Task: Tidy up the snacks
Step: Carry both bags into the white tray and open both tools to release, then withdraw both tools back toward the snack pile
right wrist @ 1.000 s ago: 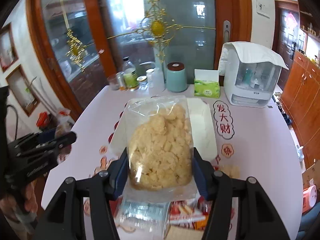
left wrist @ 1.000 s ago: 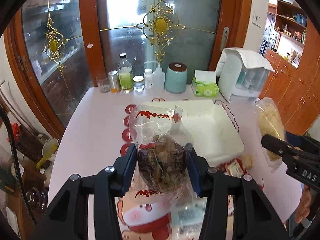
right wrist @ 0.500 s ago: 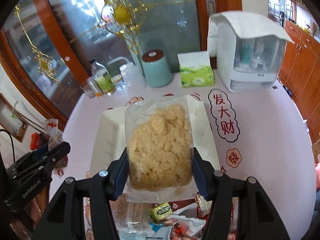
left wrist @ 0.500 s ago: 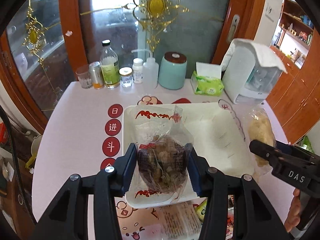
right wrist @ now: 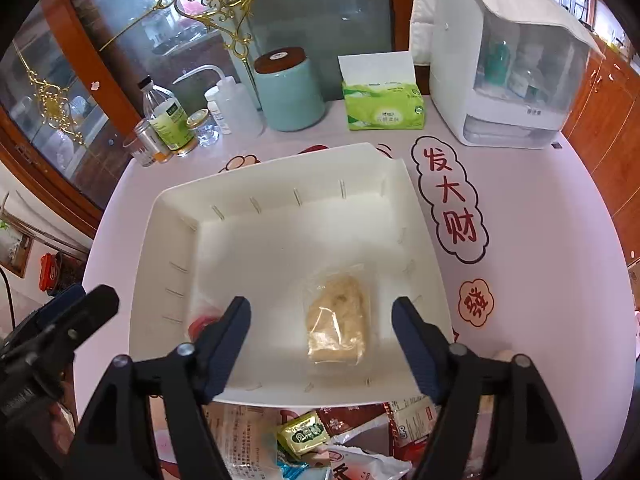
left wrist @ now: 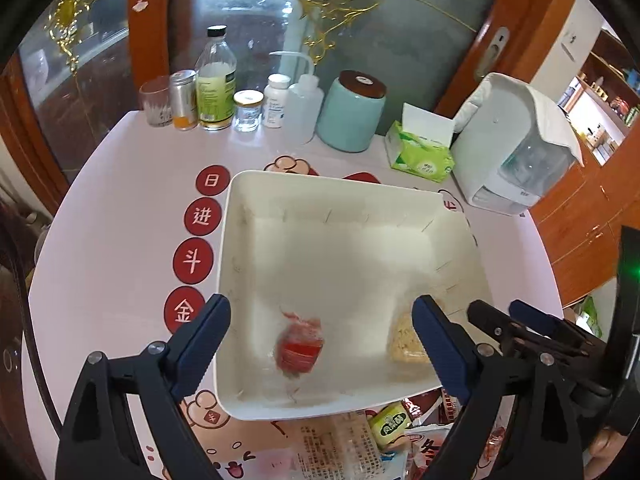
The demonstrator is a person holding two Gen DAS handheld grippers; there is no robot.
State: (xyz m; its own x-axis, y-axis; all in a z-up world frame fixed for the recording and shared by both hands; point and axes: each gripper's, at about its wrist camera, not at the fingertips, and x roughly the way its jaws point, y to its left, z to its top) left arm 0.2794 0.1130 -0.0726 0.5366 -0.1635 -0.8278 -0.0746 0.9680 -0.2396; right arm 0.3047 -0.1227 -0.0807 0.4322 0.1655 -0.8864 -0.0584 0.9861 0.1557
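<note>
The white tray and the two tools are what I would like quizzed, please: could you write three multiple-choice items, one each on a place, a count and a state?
1. Where does the bag of pale yellow snacks lie?
A. inside the white tray
B. beside the tissue pack
C. on top of the teal jar

2. How many snack bags lie in the tray?
A. none
B. two
C. four

3. How does the right tool stand?
A. shut on a bag
B. open, nothing between its pads
C. shut and empty

Key: 1 A, the yellow bag rests on the tray floor. 2 B, the yellow bag and the blurred bag with the red label are the only ones inside. 3 B, its jaws have just been opening and both pads stand clear above the bag; the left tool is open likewise.
</note>
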